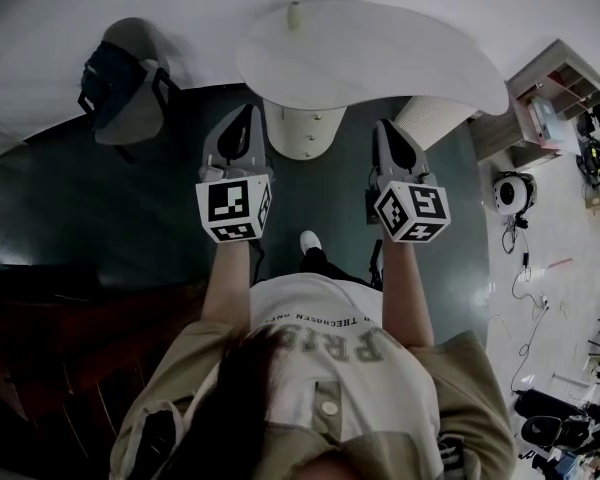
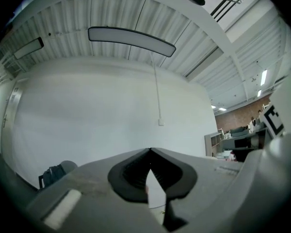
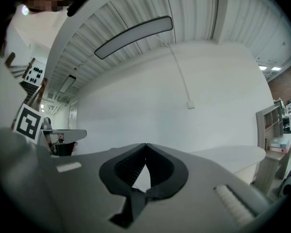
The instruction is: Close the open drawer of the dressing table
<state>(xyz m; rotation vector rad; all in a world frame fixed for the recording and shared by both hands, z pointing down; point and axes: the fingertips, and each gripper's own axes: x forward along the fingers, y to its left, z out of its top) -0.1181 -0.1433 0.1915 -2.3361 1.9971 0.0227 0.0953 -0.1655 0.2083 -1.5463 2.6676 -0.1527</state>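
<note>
White and rounded, the dressing table's worktop (image 1: 380, 53) lies straight ahead of the person in the head view, against a pale wall. Under the worktop a cream pedestal (image 1: 300, 128) shows at the near edge, and a ribbed cream part (image 1: 430, 118) shows to its right. No drawer front can be made out from any view, so I cannot tell whether the drawer stands open or shut.

Both tools are held out level just short of the dressing table's near edge. The left tool (image 1: 246, 118) points at the pedestal and the right tool (image 1: 388, 130) at the ribbed part. The two are well apart from each other. Each tool's own view shows its dark pads brought together at the tips, with nothing between them and only the wall beyond. Neither tool touches the dressing table.

Left of the dressing table a dark backpack (image 1: 110, 78) rests on a grey chair (image 1: 140, 113). To its right stands a wooden shelf unit (image 1: 550, 93). Dark floor (image 1: 110, 198) spreads before the table, and the person's shoe (image 1: 309, 240) shows on it.
</note>
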